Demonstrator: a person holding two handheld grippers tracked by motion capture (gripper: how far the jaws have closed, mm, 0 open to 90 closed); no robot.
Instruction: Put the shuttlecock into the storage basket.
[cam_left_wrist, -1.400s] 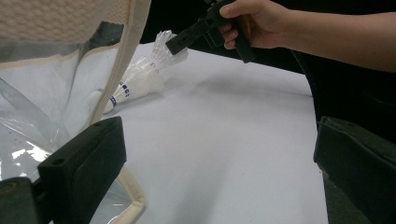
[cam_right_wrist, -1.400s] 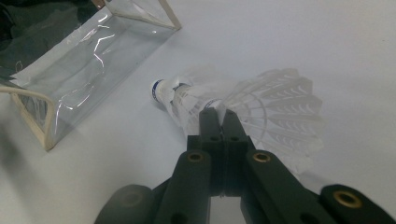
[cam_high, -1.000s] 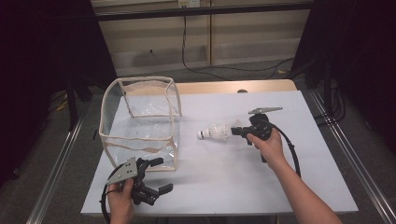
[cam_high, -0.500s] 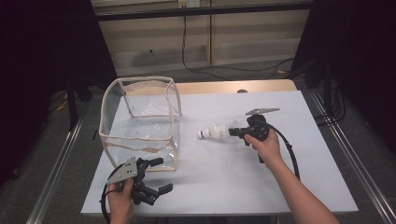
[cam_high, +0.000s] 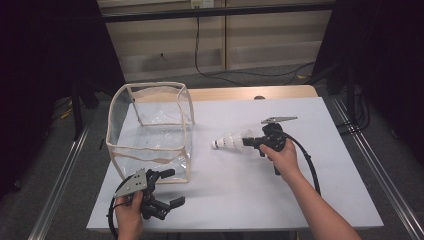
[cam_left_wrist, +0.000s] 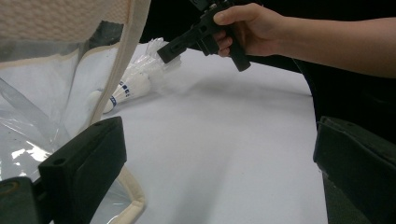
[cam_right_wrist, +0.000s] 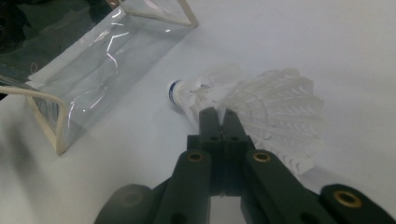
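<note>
High view, two claws, left claw (cam_high: 167, 194), right claw (cam_high: 249, 142), one shuttlecock (cam_high: 231, 140), one clear bag (cam_high: 150, 132)

A white feathered shuttlecock (cam_high: 231, 141) lies on its side, cork end toward the clear bag (cam_high: 150, 131).

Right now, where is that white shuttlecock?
In the high view the shuttlecock lies mid-table, just right of the clear bag, its feathers pinched in the right gripper.

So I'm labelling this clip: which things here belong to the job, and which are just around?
Part of the job:
- shuttlecock, feathers pinched by the right gripper
- clear bag, standing open on the table
- left gripper, jaws open, near the bag

Just around:
- cables on the floor behind the table
</note>
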